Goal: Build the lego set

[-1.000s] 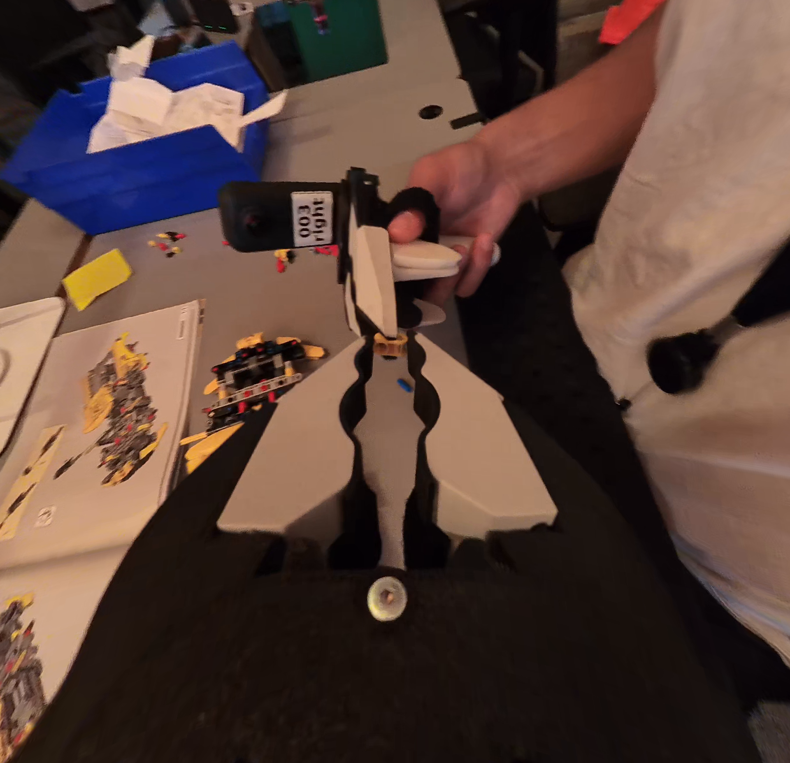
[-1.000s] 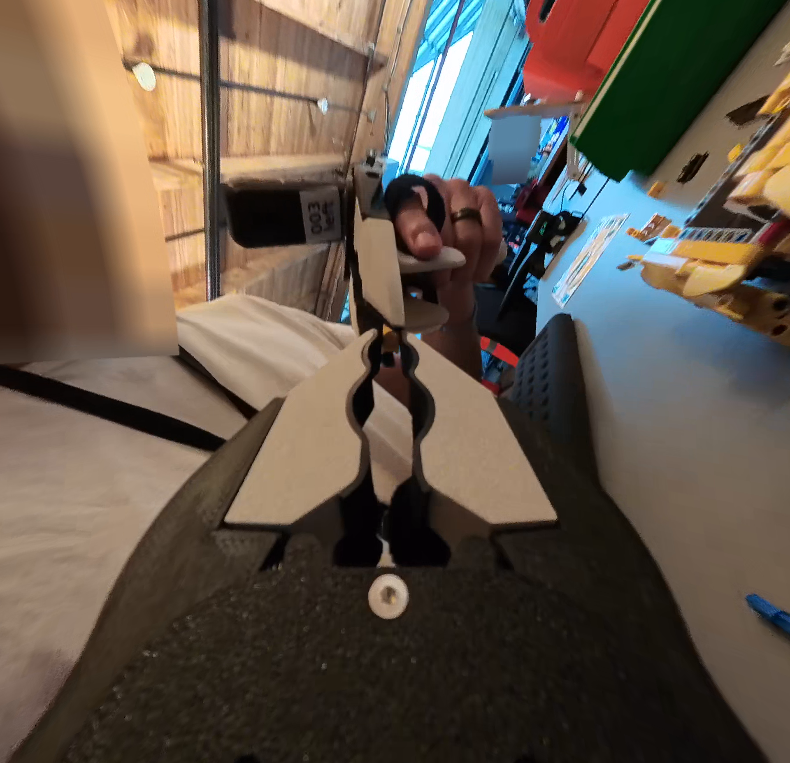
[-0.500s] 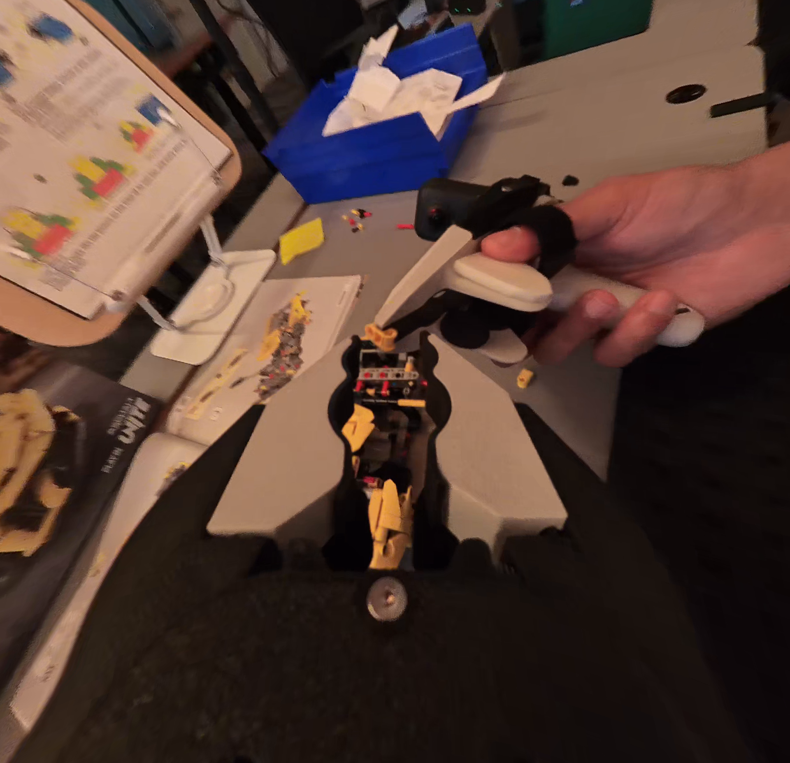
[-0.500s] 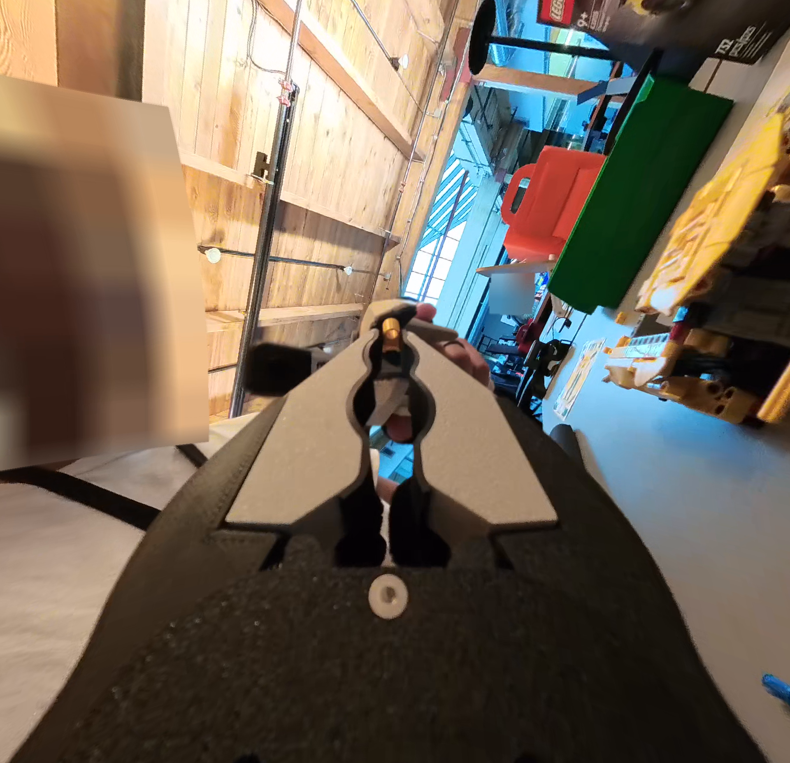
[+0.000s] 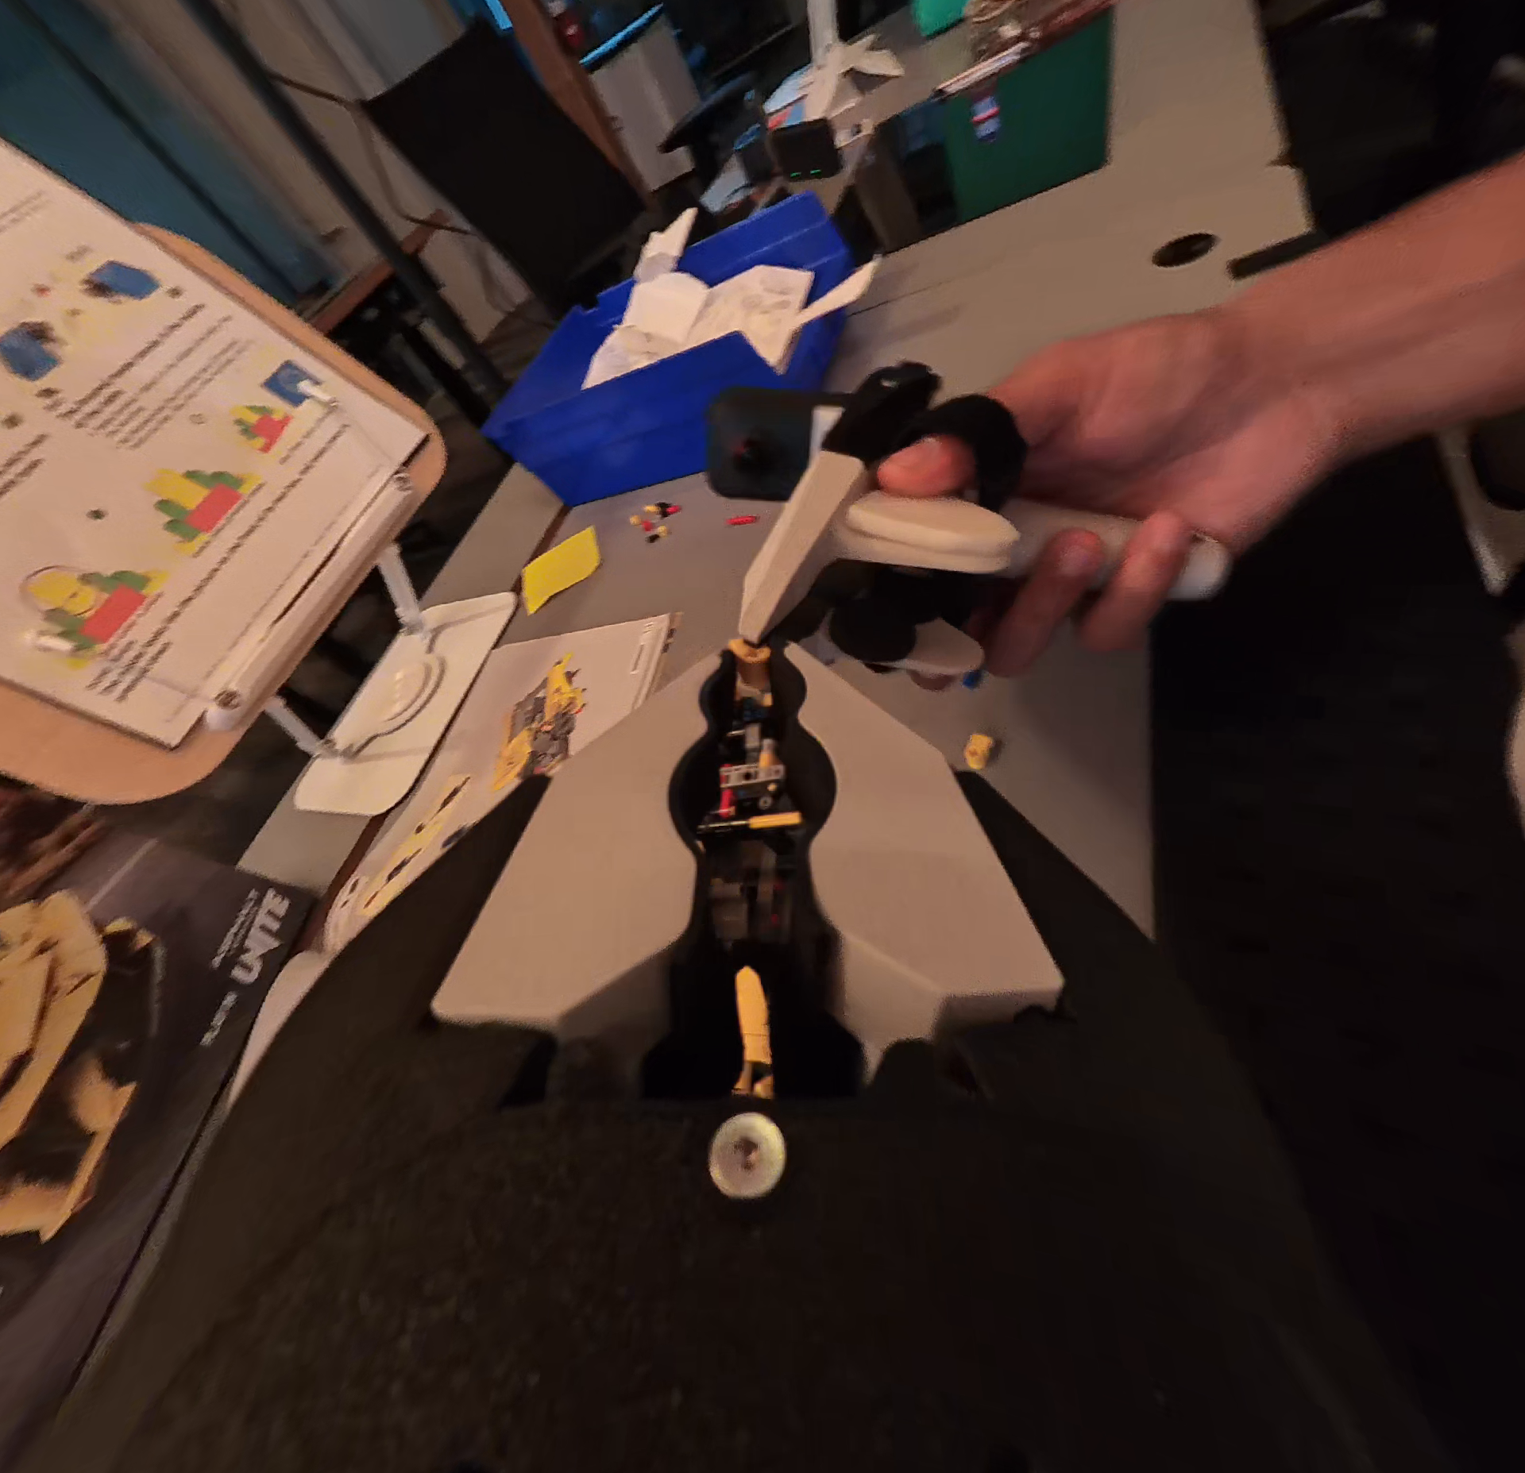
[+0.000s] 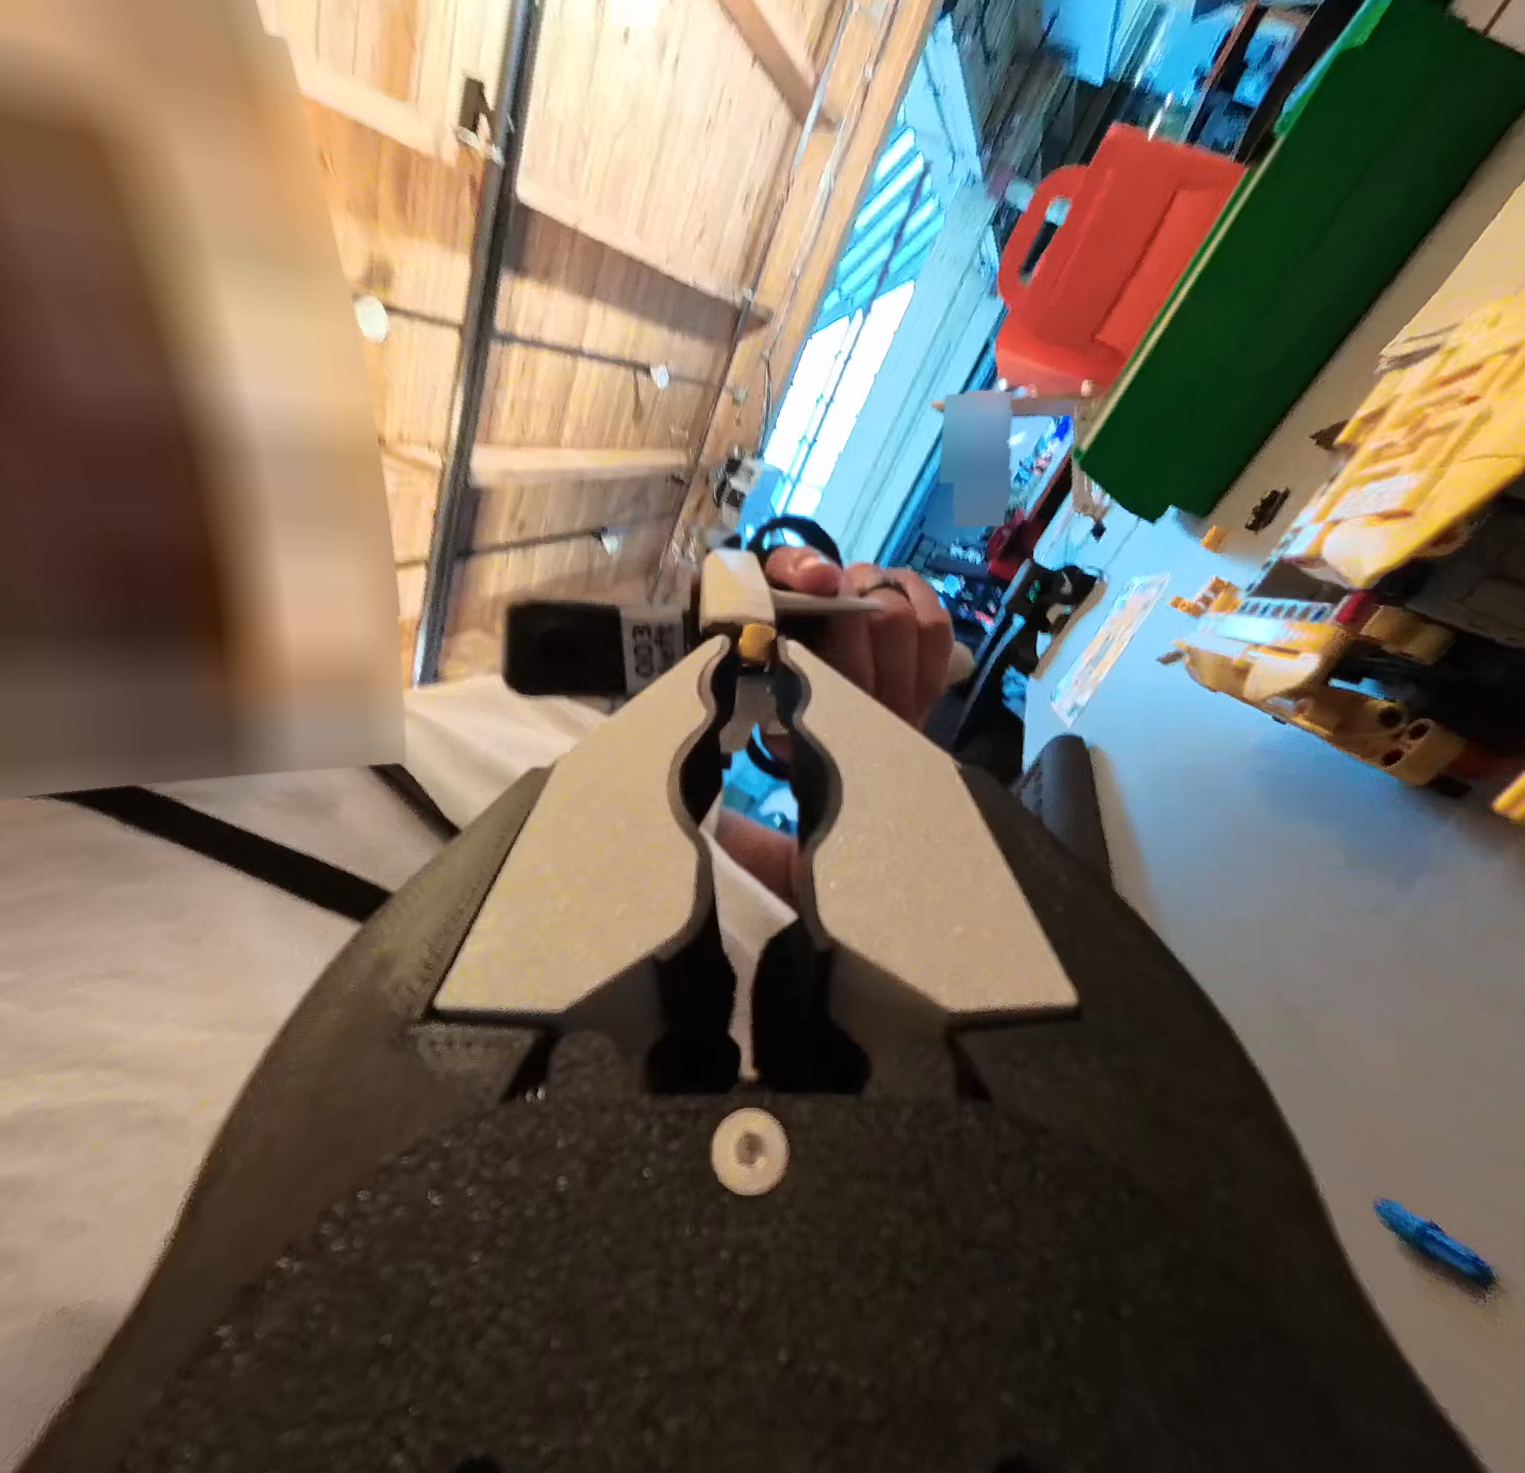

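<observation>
Small yellow piece (image 5: pixel 749 656) pinched between both claw tips: left claw (image 5: pixel 755 664) and right claw (image 6: pixel 753 640) each clamped on it, above the worktop (image 5: pixel 1064 740). Half-built model (image 6: pixel 1353 608) (clear only in right view) nearby; blue bin (image 5: pixel 685 394) behind.

The 2 grippers meet tip to tip above the near edge of the surface (image 5: pixel 1073 295), so no room is left between the left gripper (image 5: pixel 751 666) and the right gripper (image 5: pixel 755 629). Beneath them the partly built lego model (image 5: pixel 747 782) blocks a straight drop. To the left, the instruction booklet (image 5: pixel 569 691), the white stand base (image 5: pixel 404 703) and the tilted board (image 5: pixel 165 476) crowd the way. Farther back, the blue bin (image 5: pixel 660 419) stands across the path, with loose small pieces (image 5: pixel 656 518) and a yellow slip (image 5: pixel 561 567) before it. To the right, bare surface lies open around 1 small yellow piece (image 5: pixel 980 747); the hand (image 5: pixel 1155 460) hangs over it.
</observation>
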